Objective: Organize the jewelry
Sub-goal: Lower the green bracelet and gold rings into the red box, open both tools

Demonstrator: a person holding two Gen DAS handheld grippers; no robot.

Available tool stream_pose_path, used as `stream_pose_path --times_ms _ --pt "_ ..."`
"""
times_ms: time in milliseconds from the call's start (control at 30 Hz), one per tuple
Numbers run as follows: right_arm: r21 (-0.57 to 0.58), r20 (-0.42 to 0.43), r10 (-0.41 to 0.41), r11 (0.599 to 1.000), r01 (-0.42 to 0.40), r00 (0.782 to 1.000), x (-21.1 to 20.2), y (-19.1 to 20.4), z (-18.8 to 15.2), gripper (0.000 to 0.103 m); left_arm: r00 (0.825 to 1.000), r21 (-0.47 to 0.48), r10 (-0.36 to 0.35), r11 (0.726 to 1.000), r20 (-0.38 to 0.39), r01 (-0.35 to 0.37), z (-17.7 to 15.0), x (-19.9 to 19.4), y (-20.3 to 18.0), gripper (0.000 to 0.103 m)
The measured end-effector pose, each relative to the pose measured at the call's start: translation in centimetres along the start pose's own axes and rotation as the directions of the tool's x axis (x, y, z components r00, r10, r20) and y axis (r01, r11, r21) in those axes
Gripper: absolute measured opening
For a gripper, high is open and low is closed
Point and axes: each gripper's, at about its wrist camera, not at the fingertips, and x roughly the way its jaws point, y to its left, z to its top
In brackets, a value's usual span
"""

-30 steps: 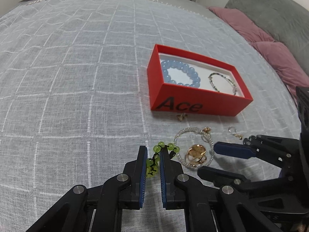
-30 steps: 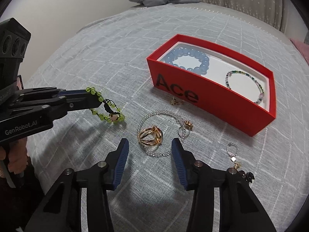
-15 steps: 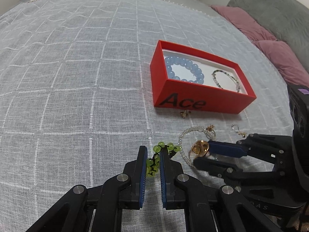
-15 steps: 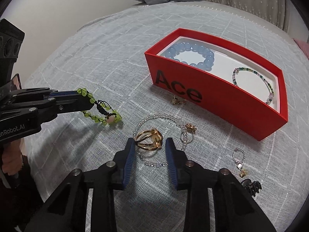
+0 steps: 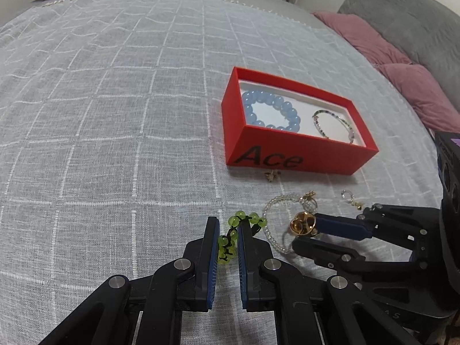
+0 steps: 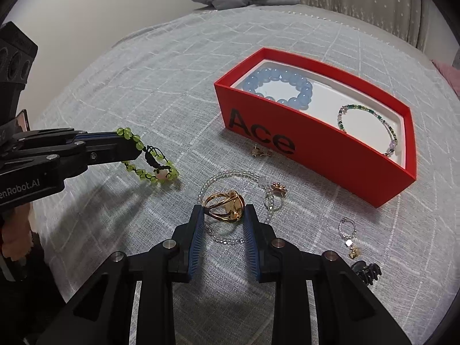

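My left gripper point(image 5: 227, 224) is shut on a green bead bracelet point(image 5: 230, 241), which hangs off its tips in the right wrist view point(image 6: 149, 164). My right gripper point(image 6: 224, 210) is shut on a gold ring point(image 6: 224, 205), held just above a clear bead bracelet point(image 6: 230, 175); the ring also shows in the left wrist view point(image 5: 302, 224). A red box marked "Ace" point(image 6: 287, 138) holds a blue bead bracelet point(image 6: 279, 86) and a thin multicolour bracelet point(image 6: 371, 126).
On the grey checked cloth point(image 5: 115, 115) lie a small gold earring point(image 6: 260, 151) by the box front, a beaded ring with a gold charm point(image 6: 276, 195), a hoop earring with charms point(image 6: 348, 233) and a black hair claw point(image 6: 366, 270). Pink cushions point(image 5: 402, 72) lie at the right.
My right gripper closed its fingers onto the gold ring and lifted it slightly. My left gripper kept hold of the green bracelet and rose a little.
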Motion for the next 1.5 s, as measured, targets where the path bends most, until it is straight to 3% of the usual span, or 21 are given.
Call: stream_pose_path --times_ms 533,833,1133,1500 --pt "0.084 0.113 -0.036 0.996 0.026 0.993 -5.0 -3.2 1.3 0.030 0.997 0.003 -0.005 1.000 0.073 0.005 2.1 -1.1 -1.0 0.007" --pt "0.157 0.165 -0.113 0.984 0.087 0.980 -7.4 -6.3 2.2 0.030 0.987 -0.008 -0.079 0.997 0.138 0.081 4.1 -0.7 -2.5 0.007" --pt "0.217 0.167 -0.153 0.969 0.115 0.974 -7.3 -9.3 2.6 0.030 0.973 -0.033 -0.122 0.991 0.194 0.131 6.5 1.6 -3.7 0.007" --pt "0.246 0.153 -0.133 0.965 0.093 0.979 -5.9 -11.0 3.1 0.030 0.976 -0.101 -0.108 0.986 0.190 0.129 8.2 5.0 -2.9 0.007"
